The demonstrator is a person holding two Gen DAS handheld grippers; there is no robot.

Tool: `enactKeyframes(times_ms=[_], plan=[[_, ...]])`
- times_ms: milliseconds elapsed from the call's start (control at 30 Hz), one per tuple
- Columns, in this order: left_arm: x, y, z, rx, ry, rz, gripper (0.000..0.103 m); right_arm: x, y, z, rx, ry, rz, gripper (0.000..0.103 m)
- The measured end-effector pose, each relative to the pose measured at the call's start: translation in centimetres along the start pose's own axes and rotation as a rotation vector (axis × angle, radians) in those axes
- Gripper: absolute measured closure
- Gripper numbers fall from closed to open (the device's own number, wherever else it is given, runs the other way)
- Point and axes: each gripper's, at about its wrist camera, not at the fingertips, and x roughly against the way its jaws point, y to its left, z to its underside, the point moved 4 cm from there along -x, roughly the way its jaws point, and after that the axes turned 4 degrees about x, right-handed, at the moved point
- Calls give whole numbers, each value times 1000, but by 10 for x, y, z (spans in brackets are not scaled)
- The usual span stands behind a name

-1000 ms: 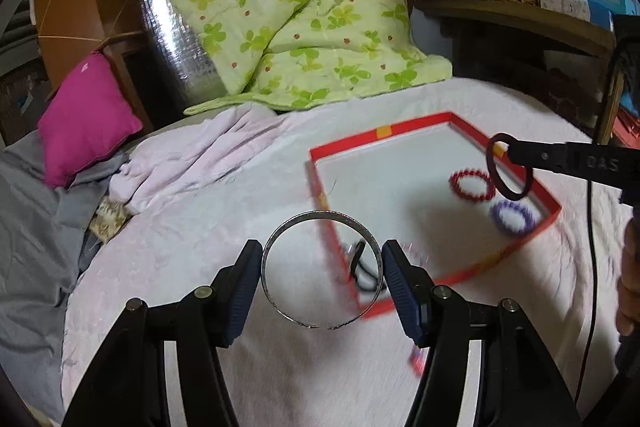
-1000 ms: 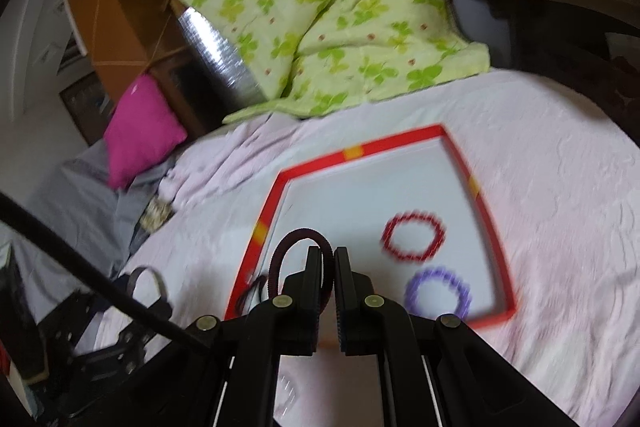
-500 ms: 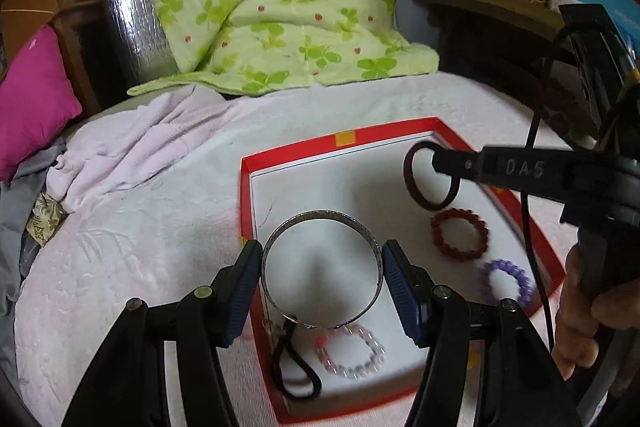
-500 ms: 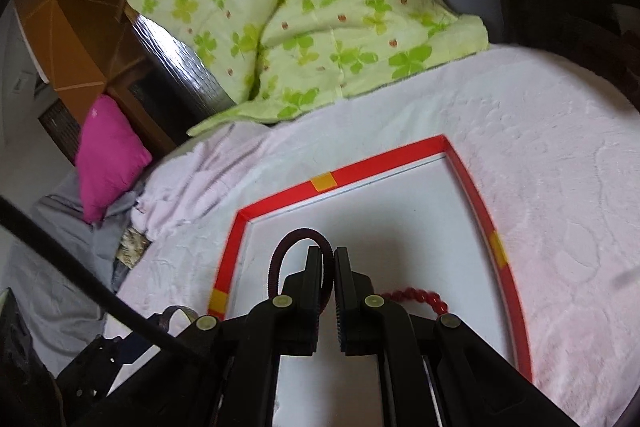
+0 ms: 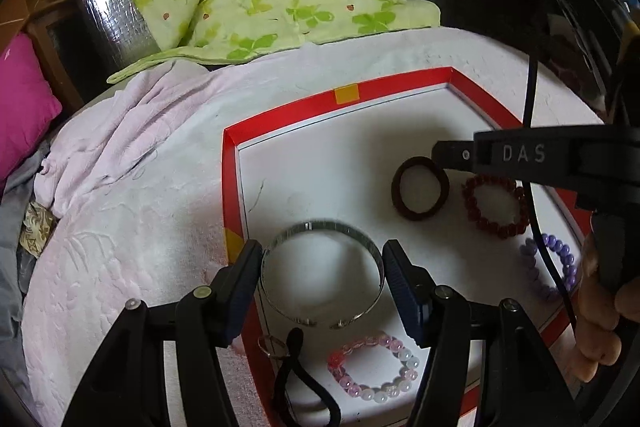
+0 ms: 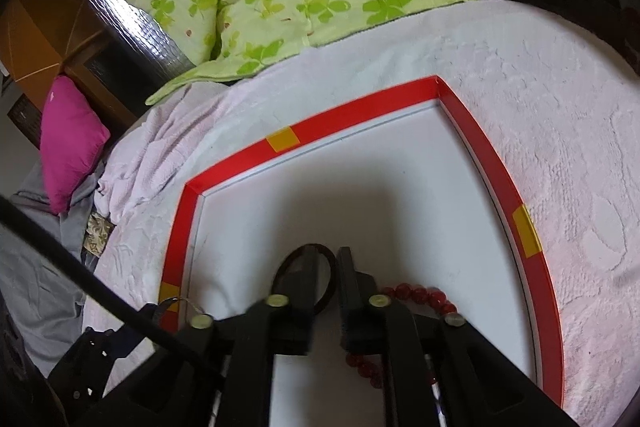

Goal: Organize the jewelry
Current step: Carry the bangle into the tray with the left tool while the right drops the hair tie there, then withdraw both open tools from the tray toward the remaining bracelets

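Silver bangle (image 5: pixel 322 273) thin, round, clamped in left claw (image 5: pixel 322 277).

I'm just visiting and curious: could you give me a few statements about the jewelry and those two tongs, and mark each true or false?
1. The left tongs hold a metal bangle across its width. True.
2. The bangle lies flat on the blanket. False: it is held above the red-rimmed tray.
3. A dark hair tie lies in the tray beside a red bead bracelet. True.
4. The right tongs are clamped shut. False: they have just been opening, with a gap showing.
5. The tray holds only one bracelet. False: purple and pink ones lie there too.
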Motion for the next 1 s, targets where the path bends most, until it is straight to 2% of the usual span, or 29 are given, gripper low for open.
enactKeyframes(times_ms=[133, 367, 467, 533, 633, 733, 1000], plan=[[10, 8, 0, 18, -26, -27, 39, 15, -2, -1, 1, -44, -3, 78], [59, 35, -7, 96, -213, -12, 38, 54, 0, 7, -21, -103, -39, 78], [80, 49, -8, 165, -303, 73, 32, 69, 4, 16, -8, -106, -46, 78], [88, 58, -7, 210, -321, 109, 32, 80, 4, 23, -11, -117, -50, 78], [94, 70, -1, 257, -320, 117, 32, 93, 4, 30, -13, -130, -62, 78], [93, 78, 10, 274, -293, 92, 32, 106, 3, 39, -2, -133, -64, 79], [98, 74, 42, 248, -224, 37, 32, 128, -3, 75, -6, -101, -84, 79]])
